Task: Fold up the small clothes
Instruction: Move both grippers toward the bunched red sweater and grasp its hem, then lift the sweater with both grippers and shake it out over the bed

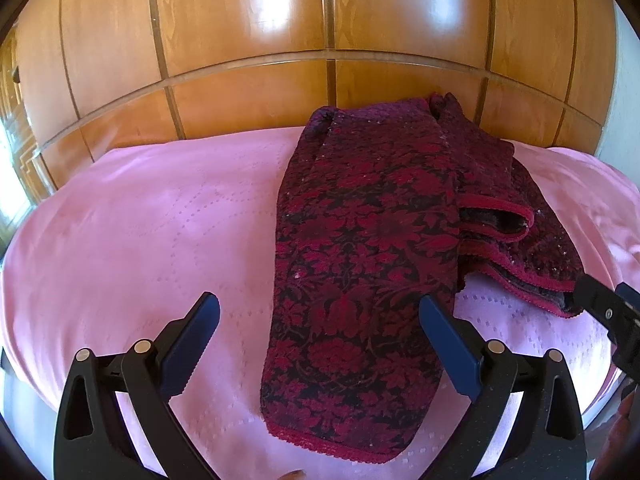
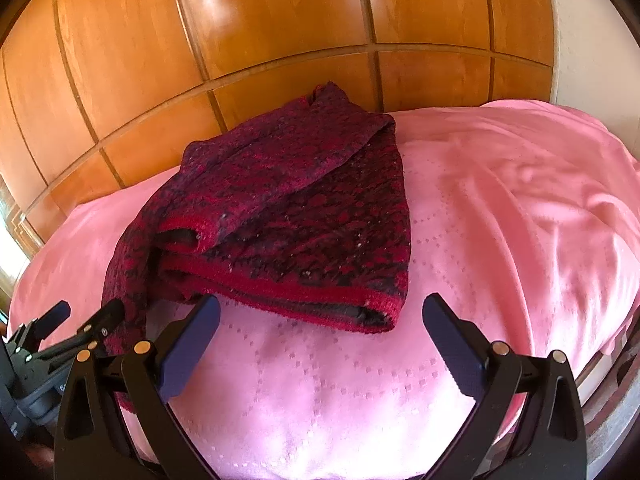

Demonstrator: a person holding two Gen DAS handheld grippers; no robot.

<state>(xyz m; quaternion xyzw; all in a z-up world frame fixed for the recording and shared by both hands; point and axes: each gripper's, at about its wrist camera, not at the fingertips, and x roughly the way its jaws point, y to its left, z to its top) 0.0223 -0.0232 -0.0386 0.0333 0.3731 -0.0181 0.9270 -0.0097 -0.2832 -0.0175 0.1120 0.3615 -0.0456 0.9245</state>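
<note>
A dark red and black patterned knit garment (image 1: 368, 232) lies on the pink bedspread (image 1: 140, 232), partly folded, with a long strip running toward me and a bundle with red hems at its right. My left gripper (image 1: 320, 328) is open just above the bed, its right finger over the strip's edge, nothing held. The right gripper (image 1: 600, 312) shows at the right edge by the hem. In the right wrist view the garment (image 2: 288, 216) lies ahead, and my right gripper (image 2: 320, 328) is open just short of its red hem. The left gripper (image 2: 88, 324) shows at lower left.
A glossy wooden panelled wardrobe (image 1: 280, 40) stands behind the bed. The pink bedspread (image 2: 500, 208) spreads wide to the right of the garment, with creases. The bed's edge (image 2: 600, 364) drops off at the lower right. A bright window strip (image 1: 12, 168) is at far left.
</note>
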